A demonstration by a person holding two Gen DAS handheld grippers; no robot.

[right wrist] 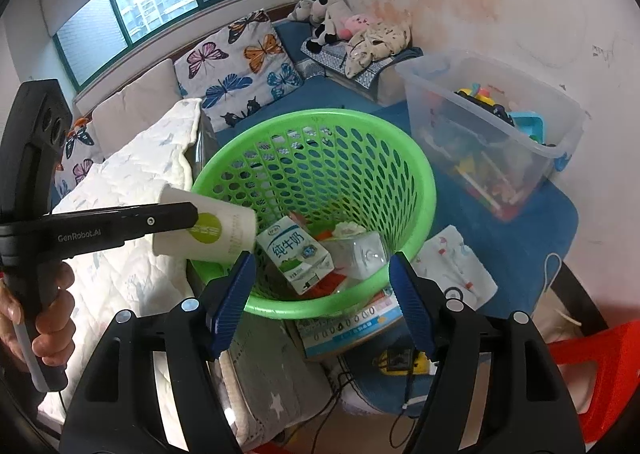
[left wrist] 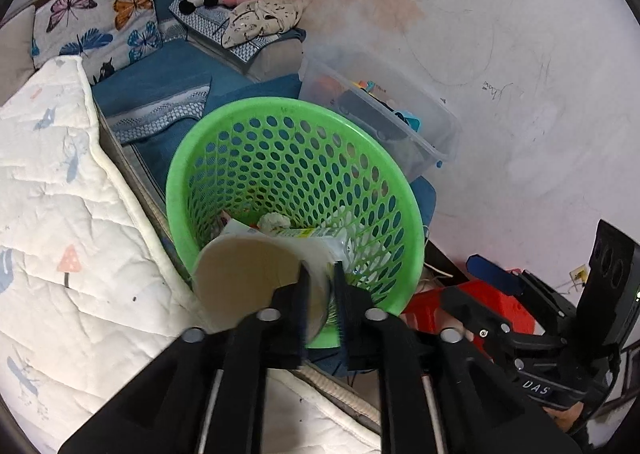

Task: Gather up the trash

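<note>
Paper cup (right wrist: 204, 224) clamped sideways in left tongs (left wrist: 320, 296) over green basket (right wrist: 424, 190), right tongs (right wrist: 322, 296) apart

Your left gripper (left wrist: 320, 274) hides part of the paper cup (left wrist: 256, 278) wall it clamps, and the cup blocks much of the green basket (left wrist: 296, 126) floor in the left wrist view. There, the milk carton (left wrist: 308, 232) shows only as a sliver. In the right wrist view, the clear bin (right wrist: 492, 94) contents blur together; you cannot tell individual toys.
</note>
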